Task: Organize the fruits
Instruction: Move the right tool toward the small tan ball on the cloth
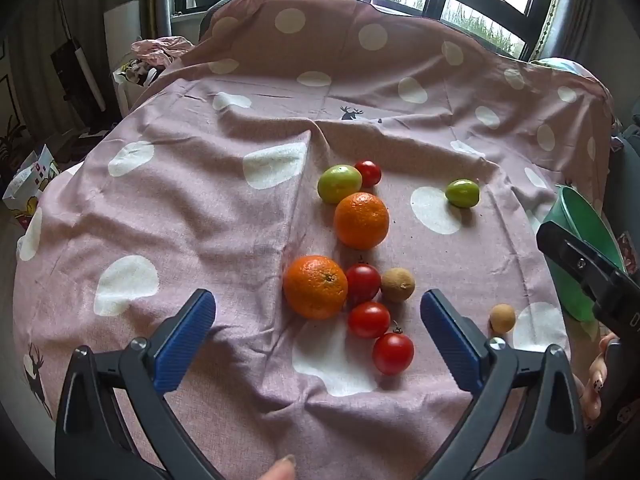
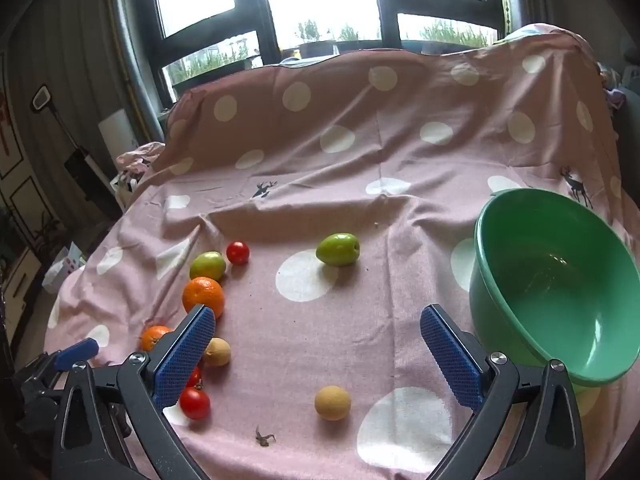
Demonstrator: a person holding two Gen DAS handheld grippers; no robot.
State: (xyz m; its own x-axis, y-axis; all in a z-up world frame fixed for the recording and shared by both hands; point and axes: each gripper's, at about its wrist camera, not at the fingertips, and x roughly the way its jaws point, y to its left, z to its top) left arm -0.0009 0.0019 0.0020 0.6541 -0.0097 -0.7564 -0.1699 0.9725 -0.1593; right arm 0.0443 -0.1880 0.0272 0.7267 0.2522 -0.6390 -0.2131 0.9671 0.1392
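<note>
Fruit lies loose on a pink dotted cloth (image 1: 200, 208). In the left wrist view, a near orange (image 1: 315, 286), a far orange (image 1: 361, 221), several red tomatoes (image 1: 368, 319), a brown longan (image 1: 397, 285), another longan (image 1: 502, 318) and two green fruits (image 1: 339, 183) (image 1: 462, 193) are spread out. My left gripper (image 1: 318, 312) hangs open above the near cluster, holding nothing. My right gripper (image 2: 318, 326) is open too, over bare cloth between a green fruit (image 2: 338, 249) and a longan (image 2: 332, 402). An empty green bowl (image 2: 492, 240) stands to its right.
The cloth drapes up over a raised back (image 2: 380, 92) below a window (image 2: 320, 0). A small dried stem (image 2: 264, 437) lies near the front. A person's fingers (image 1: 596, 380) show at the right of the left wrist view. Clutter (image 1: 36, 176) sits on the floor at left.
</note>
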